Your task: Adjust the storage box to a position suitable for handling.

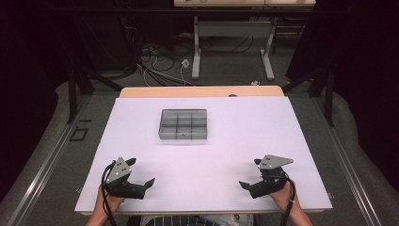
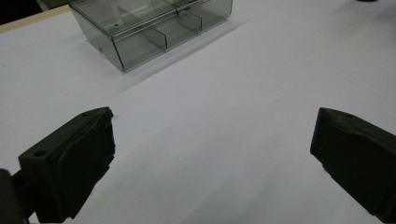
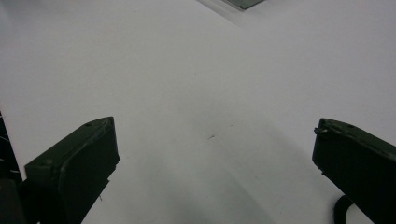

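A clear grey plastic compartment box [image 1: 183, 125] sits on the white tabletop [image 1: 235, 136], a little left of centre and toward the far side, well apart from both grippers. From the high view its inside is split by dividers into a grid of small cells, three across; whether anything lies in them is hard to tell at this distance, though the cells seen in the left gripper view [image 2: 154, 28] look bare. No brand, label or writing can be read on the box, the tabletop or the grippers. The left gripper [image 1: 141, 172] rests at the near left of the tabletop, held in the person's left hand [image 1: 104, 203], its jaws spread wide with nothing between them; its own camera looks between them across bare white surface toward the box. The right gripper [image 1: 251, 173] rests at the near right, held in the right hand [image 1: 285, 195], jaws likewise released and wide, with only plain tabletop between them and a corner of the box [image 3: 243, 3] at the top edge of its view. A grey three-cornered plate tops each gripper.
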